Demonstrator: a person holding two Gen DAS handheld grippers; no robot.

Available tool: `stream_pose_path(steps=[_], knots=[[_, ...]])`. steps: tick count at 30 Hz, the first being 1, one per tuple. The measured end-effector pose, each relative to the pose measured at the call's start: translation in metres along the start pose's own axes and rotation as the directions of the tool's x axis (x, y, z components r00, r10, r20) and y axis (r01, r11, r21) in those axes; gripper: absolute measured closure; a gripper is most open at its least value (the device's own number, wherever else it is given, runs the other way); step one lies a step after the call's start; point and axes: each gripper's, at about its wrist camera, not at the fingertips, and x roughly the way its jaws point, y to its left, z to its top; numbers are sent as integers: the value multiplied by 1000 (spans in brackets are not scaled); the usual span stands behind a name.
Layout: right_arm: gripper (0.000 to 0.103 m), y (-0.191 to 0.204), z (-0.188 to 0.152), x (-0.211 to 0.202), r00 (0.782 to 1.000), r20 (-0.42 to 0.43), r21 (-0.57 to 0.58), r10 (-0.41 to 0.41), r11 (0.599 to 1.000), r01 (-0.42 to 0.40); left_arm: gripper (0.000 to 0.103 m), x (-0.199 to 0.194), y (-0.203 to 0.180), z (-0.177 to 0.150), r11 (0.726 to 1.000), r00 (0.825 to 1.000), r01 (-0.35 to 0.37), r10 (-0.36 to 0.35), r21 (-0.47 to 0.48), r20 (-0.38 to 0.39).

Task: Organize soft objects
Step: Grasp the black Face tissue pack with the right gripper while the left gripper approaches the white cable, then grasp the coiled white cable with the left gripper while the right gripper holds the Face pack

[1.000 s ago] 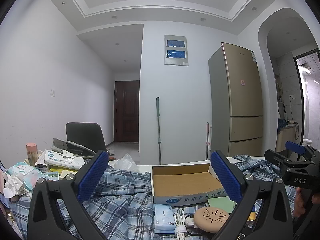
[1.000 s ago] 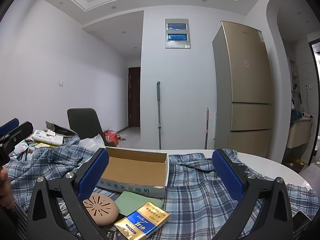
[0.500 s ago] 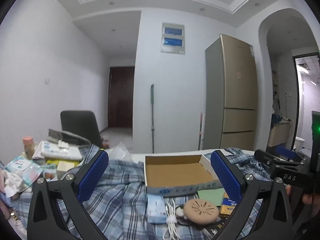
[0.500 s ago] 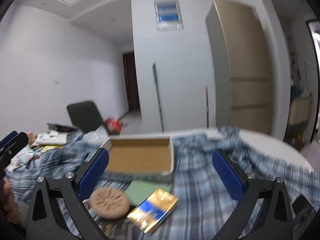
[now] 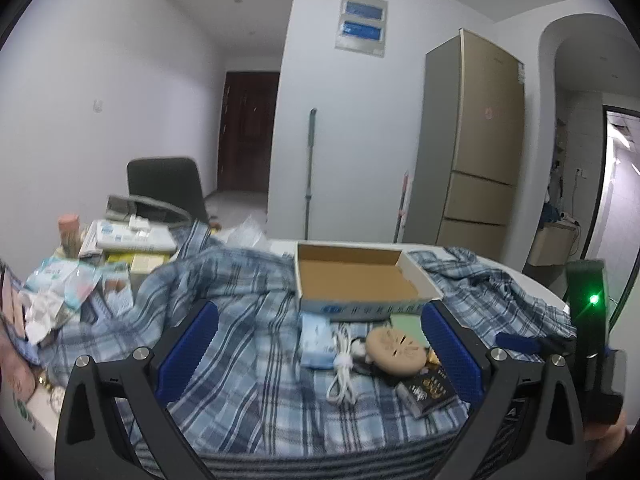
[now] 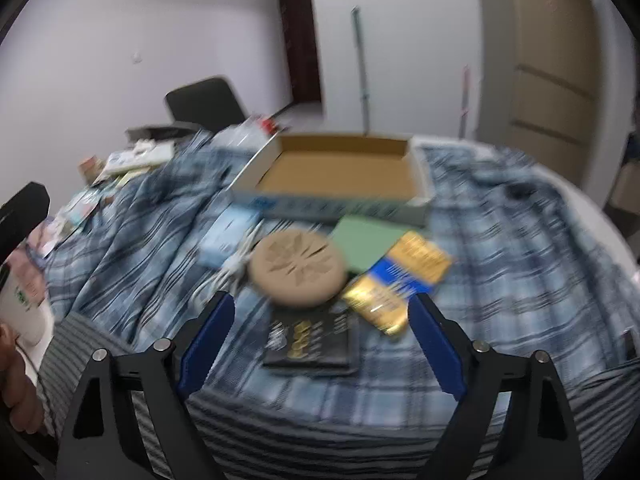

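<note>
A rumpled blue plaid shirt (image 5: 248, 344) (image 6: 520, 264) covers the table. On it lie an open cardboard box (image 5: 356, 280) (image 6: 340, 172), a tan round disc (image 5: 394, 350) (image 6: 298, 268), a pale blue tissue pack (image 5: 316, 340) (image 6: 230, 234), a white cable (image 5: 342, 364), a green pad (image 6: 368, 240), a gold-and-blue packet (image 6: 400, 280) and a black wallet (image 6: 316, 340). My left gripper (image 5: 318, 348) is open and empty above the shirt. My right gripper (image 6: 320, 344) is open and empty above the wallet; it also shows in the left wrist view (image 5: 520, 342).
Tissue packs and boxes (image 5: 80, 280) crowd the table's left end. A black chair (image 5: 164, 184) stands behind them. A fridge (image 5: 472, 140) and a mop (image 5: 310, 172) stand by the far wall. The white table edge (image 6: 600, 208) shows at right.
Both grippers have tilted down toward the table and moved closer to the items on the shirt. The right wrist view is motion-blurred. Both stay open.
</note>
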Motion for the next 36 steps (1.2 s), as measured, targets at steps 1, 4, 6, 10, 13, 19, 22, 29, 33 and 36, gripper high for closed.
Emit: stream_pose_path(steps=[1,4,6,10,13,19,22,29,33,36], knots=[[18,1,-2,6,1000,-28,-1,5,1000,-5,1,-1,3,-2,1000,1000,-3,3,-9,-13],[23,3,-9,22,996,-84,-3,-12,1000,12,7,0,7,-8,1000,998,-17,15,-16,-64],[25,1,-12,29,993,-114,1,-9,1000,10,7,0,7,-13,1000,996,-24,22,-18,-91],[29,1,-14,39,988,-156,1,-3,1000,3,14,6,10,-22,1000,989,-25,22,-19,-146],[33,2,-16,45,985,-175,6,8,1000,-8,15,12,10,-25,1000,985,-17,13,-22,-172],[41,2,-18,44,987,-162,12,22,1000,-21,26,18,7,-27,1000,980,11,-15,-20,-198],[42,4,-16,34,991,-132,-4,27,1000,-28,30,21,4,-27,1000,976,19,-22,-16,-216],[42,-9,-6,8,999,-53,16,7,1000,-6,38,29,-3,-24,999,968,49,-52,-20,-246],[42,-19,3,-2,1000,-8,25,-14,1000,14,39,30,-8,-20,998,968,59,-61,-13,-244],[42,-25,13,-9,999,27,23,-32,999,31,39,31,-12,-16,998,968,60,-59,-3,-243]])
